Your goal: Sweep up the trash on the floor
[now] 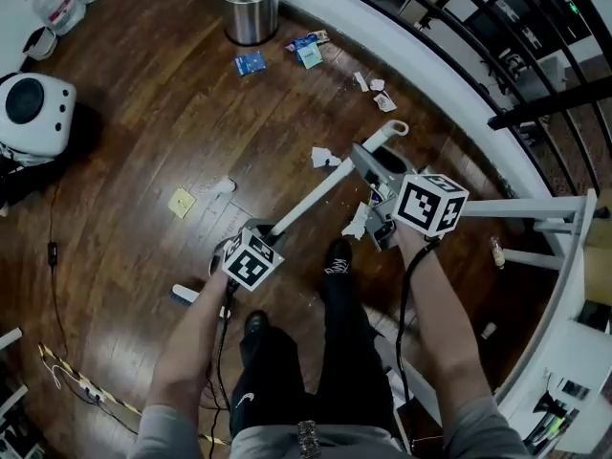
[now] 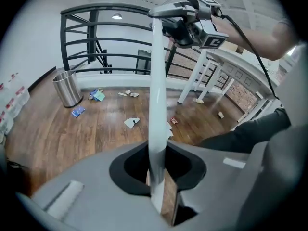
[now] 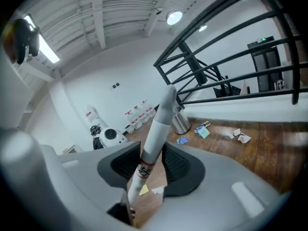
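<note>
Since both grippers sit on the one broom handle [image 1: 311, 199], the geometry is what I care about. Left gripper [image 2: 159, 177]: jaws narrowed and clamped on the lower shaft. Right gripper [image 3: 144, 165]: jaws about half apart round the upper shaft near its grey end. The pads look to bear on it, so I call it gripped, lightly.

In the head view the handle's long axis runs diagonally, from the left gripper up and away to the right gripper. I can't place the brush end, it's not visible.

Trash lies on the floor [image 1: 143, 132] ahead of both grippers:
- white scrap [image 1: 323, 157] just beside the shaft
- yellow note [image 1: 182, 202] off left
- blue packets [image 1: 251, 62] well beyond, by the steel bin [image 1: 251, 8]

Left gripper is lower, so I judge it steers the sweep.
</note>
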